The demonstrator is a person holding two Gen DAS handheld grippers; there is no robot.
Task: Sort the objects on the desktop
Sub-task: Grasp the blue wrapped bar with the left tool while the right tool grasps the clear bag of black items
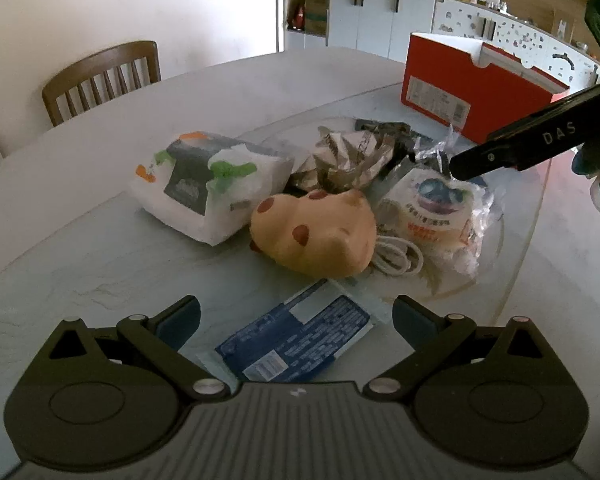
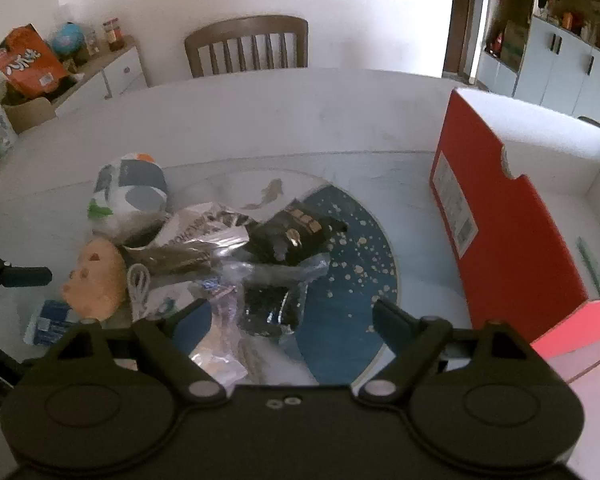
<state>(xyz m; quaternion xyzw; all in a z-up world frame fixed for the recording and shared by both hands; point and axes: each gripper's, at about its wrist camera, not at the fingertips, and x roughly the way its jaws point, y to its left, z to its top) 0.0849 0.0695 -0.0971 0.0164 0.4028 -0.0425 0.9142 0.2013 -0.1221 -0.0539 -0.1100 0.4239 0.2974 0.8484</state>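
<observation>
Several loose items crowd the left wrist view: the left gripper (image 1: 296, 318), jaws apart and empty, hovers over a flat blue printed packet (image 1: 296, 340) — slippery, hard to pinch. From the right wrist, the right gripper (image 2: 292, 314), also spread, overhangs crinkled clear-wrapped packets (image 2: 268, 300); film could snag, dragging neighbours short of the red cardboard box (image 2: 500, 220).

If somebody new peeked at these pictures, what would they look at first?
Probably the big red box, standing open on the right side of the table. Next comes the peach plush toy with brown spots, in the messy pile of packets at the table's middle. The left tongs hang open over a blue packet in front.
</observation>
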